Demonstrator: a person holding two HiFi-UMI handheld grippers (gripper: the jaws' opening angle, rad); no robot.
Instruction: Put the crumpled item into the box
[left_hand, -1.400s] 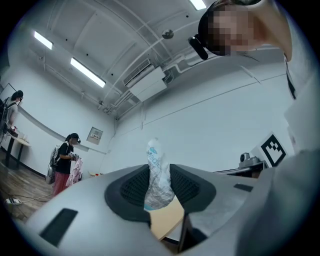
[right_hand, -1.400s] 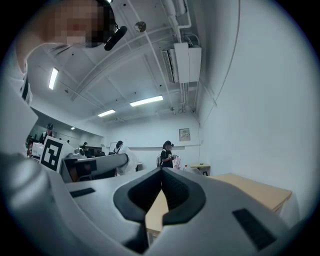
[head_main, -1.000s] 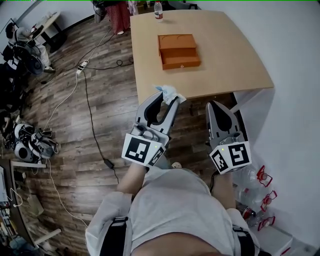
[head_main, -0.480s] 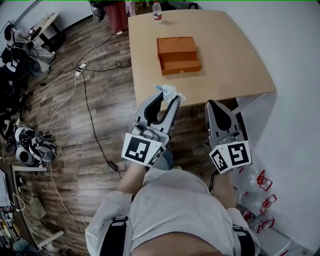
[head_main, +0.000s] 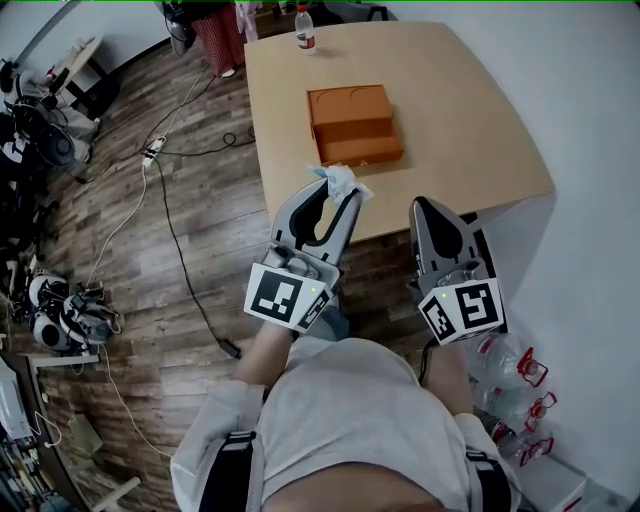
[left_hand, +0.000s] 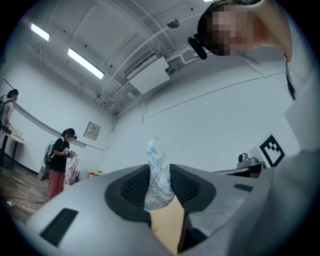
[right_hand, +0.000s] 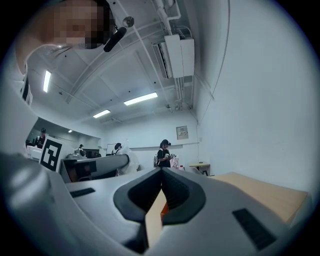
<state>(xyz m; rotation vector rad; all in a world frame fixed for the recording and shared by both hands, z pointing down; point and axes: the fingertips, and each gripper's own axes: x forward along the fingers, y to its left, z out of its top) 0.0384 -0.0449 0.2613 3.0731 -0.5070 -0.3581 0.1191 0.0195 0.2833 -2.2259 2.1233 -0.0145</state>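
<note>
The crumpled item (head_main: 341, 181), a white and blue wad, is pinched in the tips of my left gripper (head_main: 339, 193), just over the near edge of the wooden table (head_main: 470, 120). In the left gripper view the wad (left_hand: 159, 175) stands upright between the dark pads (left_hand: 135, 189) of the left gripper (left_hand: 159, 186). The orange box (head_main: 355, 125) lies open-topped further in on the table, ahead of the left gripper. My right gripper (head_main: 424, 207) hovers beside the left one, before the table's edge, shut and empty. Its tips meet in the right gripper view (right_hand: 161, 171).
A water bottle (head_main: 304, 28) stands at the table's far edge. Cables (head_main: 170, 200) run across the wooden floor on the left, with gear piled at the far left (head_main: 50, 310). Clear containers with red clips (head_main: 525, 385) sit by the white wall at the right. People (left_hand: 60, 160) stand in the background.
Both grippers have come closer to the table. The left one's tips with the wad now reach over its near edge, nearer to the orange box.
</note>
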